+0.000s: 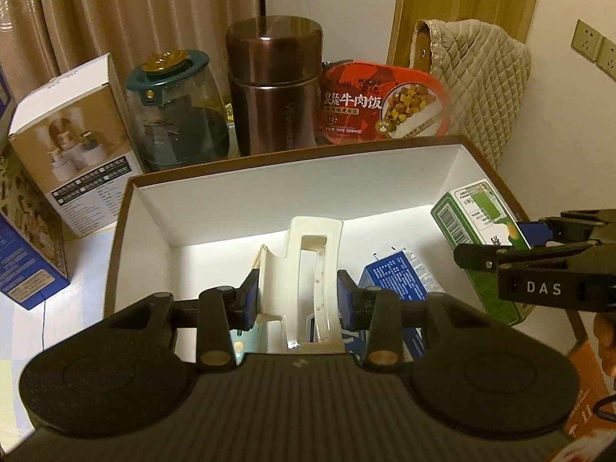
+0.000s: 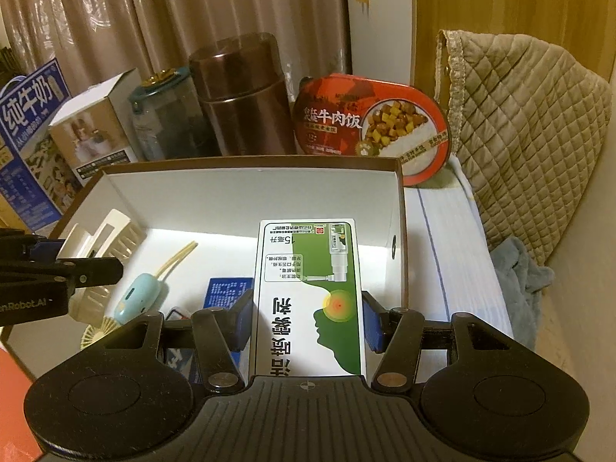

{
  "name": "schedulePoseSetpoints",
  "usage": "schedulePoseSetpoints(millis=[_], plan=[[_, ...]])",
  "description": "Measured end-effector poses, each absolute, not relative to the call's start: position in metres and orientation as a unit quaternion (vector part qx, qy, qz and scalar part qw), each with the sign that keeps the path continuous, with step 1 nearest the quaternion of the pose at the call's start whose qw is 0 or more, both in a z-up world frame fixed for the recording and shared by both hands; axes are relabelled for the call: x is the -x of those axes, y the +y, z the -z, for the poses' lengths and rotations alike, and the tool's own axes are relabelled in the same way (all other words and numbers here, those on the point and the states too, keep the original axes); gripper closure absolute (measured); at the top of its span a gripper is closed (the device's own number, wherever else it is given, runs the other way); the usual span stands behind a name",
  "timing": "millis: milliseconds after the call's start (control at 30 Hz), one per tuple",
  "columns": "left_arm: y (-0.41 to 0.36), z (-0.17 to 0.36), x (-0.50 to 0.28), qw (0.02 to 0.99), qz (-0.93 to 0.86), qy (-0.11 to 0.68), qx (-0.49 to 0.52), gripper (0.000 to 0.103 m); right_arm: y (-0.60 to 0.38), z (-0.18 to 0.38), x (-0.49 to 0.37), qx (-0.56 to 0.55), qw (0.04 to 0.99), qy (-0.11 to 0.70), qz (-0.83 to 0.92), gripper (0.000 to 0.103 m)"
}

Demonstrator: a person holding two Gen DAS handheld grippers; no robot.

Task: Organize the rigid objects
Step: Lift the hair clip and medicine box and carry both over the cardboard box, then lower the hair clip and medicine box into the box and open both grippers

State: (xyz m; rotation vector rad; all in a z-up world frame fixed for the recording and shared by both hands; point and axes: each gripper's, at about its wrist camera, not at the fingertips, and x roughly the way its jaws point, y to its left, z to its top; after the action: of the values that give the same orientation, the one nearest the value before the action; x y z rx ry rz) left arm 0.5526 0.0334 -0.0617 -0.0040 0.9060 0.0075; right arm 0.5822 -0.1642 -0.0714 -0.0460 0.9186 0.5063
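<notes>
Right wrist view: right gripper point(image 2: 306, 323) clamped a light, stiff, crushable green carton point(image 2: 308, 292) by its long sides; left gripper point(image 1: 294, 300) pinched a brittle-looking cream hair clip point(image 1: 308, 265) over the box point(image 1: 292, 188).

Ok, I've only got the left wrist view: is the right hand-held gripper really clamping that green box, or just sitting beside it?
Observer: Clamping. In the right wrist view, both blue pads of the right hand-held gripper press the long sides of the green-and-white box, held over the open box.
Operator: My white piece hides the floor. Anything down there?
Observer: A light blue gadget with a tan cord lies there, left of a blue carton.
Operator: And outside, on the right?
Observer: A grey-blue cloth lies beside the quilted cover.
</notes>
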Motion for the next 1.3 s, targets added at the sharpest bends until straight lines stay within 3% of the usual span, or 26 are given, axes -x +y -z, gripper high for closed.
schedulePoseSetpoints(millis=[1100, 1167, 1233, 1300], plan=[[0.027, 0.087, -0.591, 0.896, 0.002, 0.445, -0.004, 0.068, -0.152, 0.08, -0.601, 0.057, 0.879, 0.406, -0.242, 0.048], [0.028, 0.086, -0.593, 0.901, -0.006, 0.434, -0.004, 0.066, -0.151, 0.08, -0.599, 0.055, 0.879, 0.406, -0.243, 0.048], [0.031, 0.085, -0.595, 0.903, -0.013, 0.428, -0.002, 0.051, -0.152, 0.078, -0.597, 0.051, 0.879, 0.406, -0.245, 0.048], [0.034, 0.083, -0.594, 0.903, -0.018, 0.428, 0.001, 0.042, -0.153, 0.076, -0.595, 0.048, 0.878, 0.407, -0.247, 0.047]])
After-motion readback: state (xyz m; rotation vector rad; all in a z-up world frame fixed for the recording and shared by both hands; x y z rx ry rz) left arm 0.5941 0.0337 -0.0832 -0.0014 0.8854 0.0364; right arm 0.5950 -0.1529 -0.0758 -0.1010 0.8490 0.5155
